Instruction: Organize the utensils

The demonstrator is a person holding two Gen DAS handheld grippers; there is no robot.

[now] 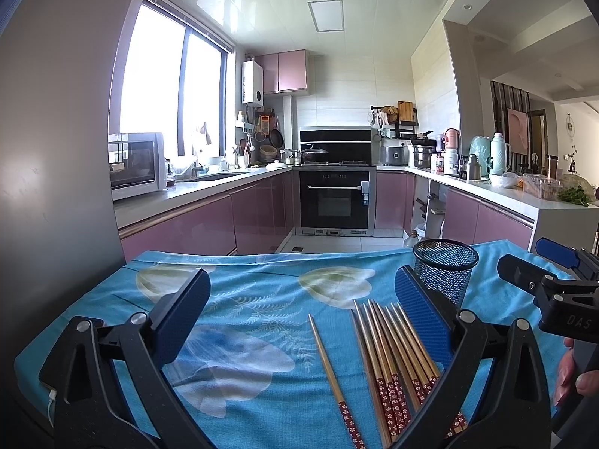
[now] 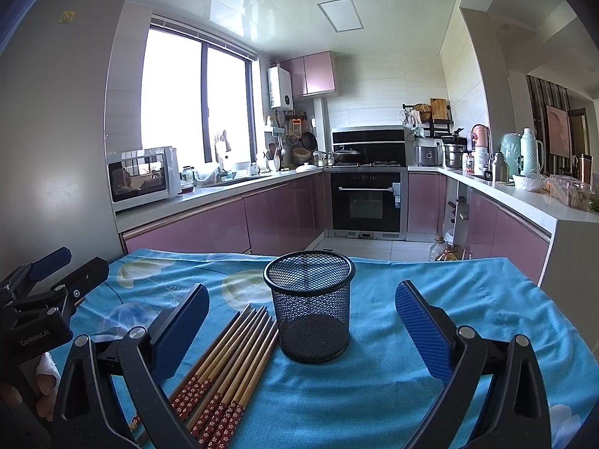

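A black mesh cup (image 2: 310, 308) stands upright on a blue floral tablecloth (image 2: 468, 321) in a pink-cabinet kitchen. A bundle of wooden chopsticks (image 2: 228, 366) with red patterned ends lies just left of the cup, tips near its base; a single chopstick (image 1: 331, 374) rests apart, further left. The left gripper (image 1: 303, 310) and the right gripper (image 2: 302, 320) both hang over the cloth with jaws spread wide, holding nothing.

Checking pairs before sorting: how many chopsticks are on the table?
8: one wooden chopstick with red patterned handle lies alone, left; a bundle of about seven beside the black mesh cup. Overlap may hide some.
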